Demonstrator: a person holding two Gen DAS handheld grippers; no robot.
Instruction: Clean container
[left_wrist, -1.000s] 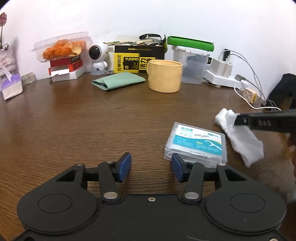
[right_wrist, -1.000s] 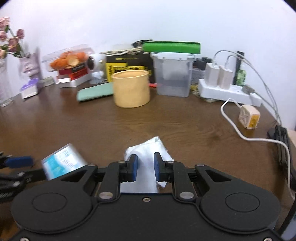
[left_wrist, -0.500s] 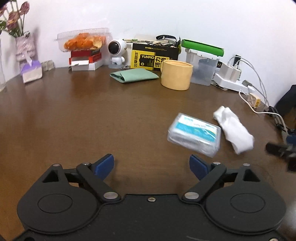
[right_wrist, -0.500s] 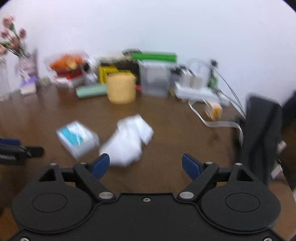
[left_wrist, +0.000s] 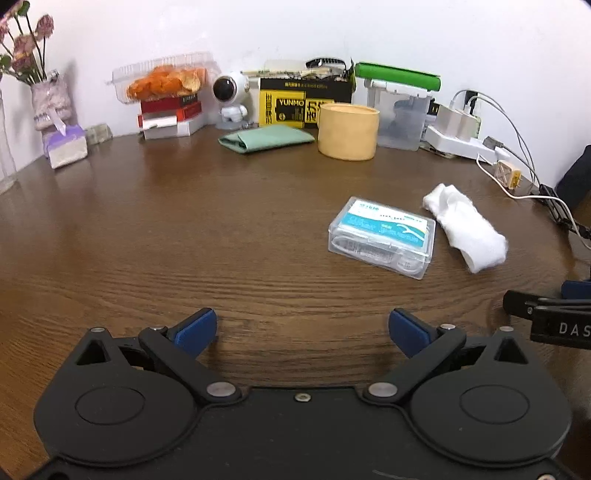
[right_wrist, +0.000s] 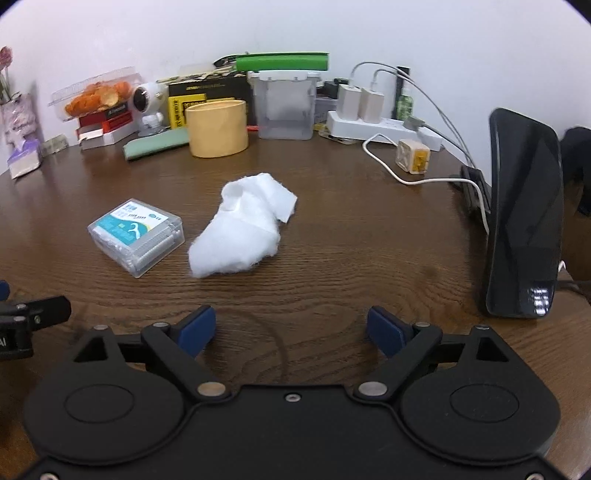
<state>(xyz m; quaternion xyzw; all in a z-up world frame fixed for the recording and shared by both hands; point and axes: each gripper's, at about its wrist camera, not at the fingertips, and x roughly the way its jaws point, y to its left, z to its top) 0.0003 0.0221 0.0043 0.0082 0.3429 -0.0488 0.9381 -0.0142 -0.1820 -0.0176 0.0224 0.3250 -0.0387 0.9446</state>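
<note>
Lying beyond both tools (gaping): container (left_wrist: 381, 235)

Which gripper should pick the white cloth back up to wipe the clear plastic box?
Probably right: the crumpled white cloth lies almost straight ahead of the open right gripper, while from the left gripper the clear plastic box lies partly across the way.

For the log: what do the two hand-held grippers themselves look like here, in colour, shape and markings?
Both match: the left hand-held gripper and right hand-held gripper have matte black bodies with two round discs, silver pivot screws and black linkage arms ending in blue pads. White letters "DAS" show on the right one's side in the left wrist view. No cables or sleeves visible.
</note>
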